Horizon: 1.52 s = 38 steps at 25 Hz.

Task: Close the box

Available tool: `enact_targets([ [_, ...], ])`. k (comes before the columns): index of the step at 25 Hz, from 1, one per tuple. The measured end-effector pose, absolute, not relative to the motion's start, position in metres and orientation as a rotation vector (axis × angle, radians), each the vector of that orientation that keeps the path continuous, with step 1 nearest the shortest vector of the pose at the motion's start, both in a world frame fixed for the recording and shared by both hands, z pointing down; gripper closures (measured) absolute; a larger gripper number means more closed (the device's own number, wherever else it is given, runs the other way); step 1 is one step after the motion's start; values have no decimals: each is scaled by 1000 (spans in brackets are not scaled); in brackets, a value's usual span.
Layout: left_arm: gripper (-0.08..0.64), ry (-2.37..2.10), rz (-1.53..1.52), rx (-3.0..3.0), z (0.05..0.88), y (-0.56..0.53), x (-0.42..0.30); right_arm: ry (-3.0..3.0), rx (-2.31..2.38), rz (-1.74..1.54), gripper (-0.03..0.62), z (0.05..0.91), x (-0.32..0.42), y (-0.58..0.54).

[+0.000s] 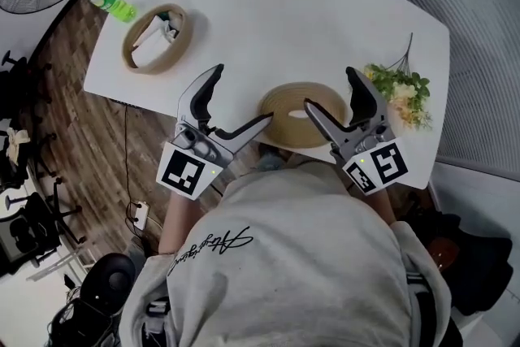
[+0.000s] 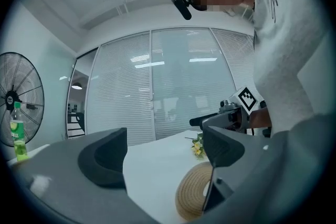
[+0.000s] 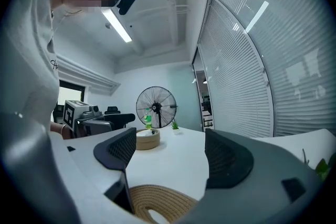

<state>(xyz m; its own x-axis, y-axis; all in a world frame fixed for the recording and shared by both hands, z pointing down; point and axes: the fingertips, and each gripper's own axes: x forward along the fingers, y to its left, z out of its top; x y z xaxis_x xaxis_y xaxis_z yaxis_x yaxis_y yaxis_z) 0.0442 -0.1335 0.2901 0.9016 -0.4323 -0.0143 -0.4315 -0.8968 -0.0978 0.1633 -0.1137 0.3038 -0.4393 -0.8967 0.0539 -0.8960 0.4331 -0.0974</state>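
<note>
Table (image 1: 309, 20): white and broad; it carries the box and the lid
Lid (image 1: 302, 116): round woven disc lying flat at the near edge, just in front of the person; being round, it has no long axis; it sits between the two grippers
Box (image 1: 154, 37): round woven tub, open, with something pale inside; well apart from the lid, toward the far left of the table
Left gripper (image 1: 242, 96): jaws wide apart, holding nothing; inner jaw tip just beside the lid's left rim
Right gripper (image 1: 330, 88): jaws apart, somewhat less wide, holding nothing; inner jaw at the lid's right rim
Coming move, as I judge: both hands look equally near the lid; the box lies on the left hand's side
</note>
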Motion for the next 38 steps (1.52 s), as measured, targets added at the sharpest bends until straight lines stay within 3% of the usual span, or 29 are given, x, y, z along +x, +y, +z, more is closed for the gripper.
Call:
enact_targets([
  [13, 121, 722, -65, -2983, 290, -131, 72, 2792, -1489, -127, 196, 303, 196, -105],
  [38, 91, 300, -606, -3069, 412, -90, 80, 3442, -1060, -371, 113, 456, 195, -51],
])
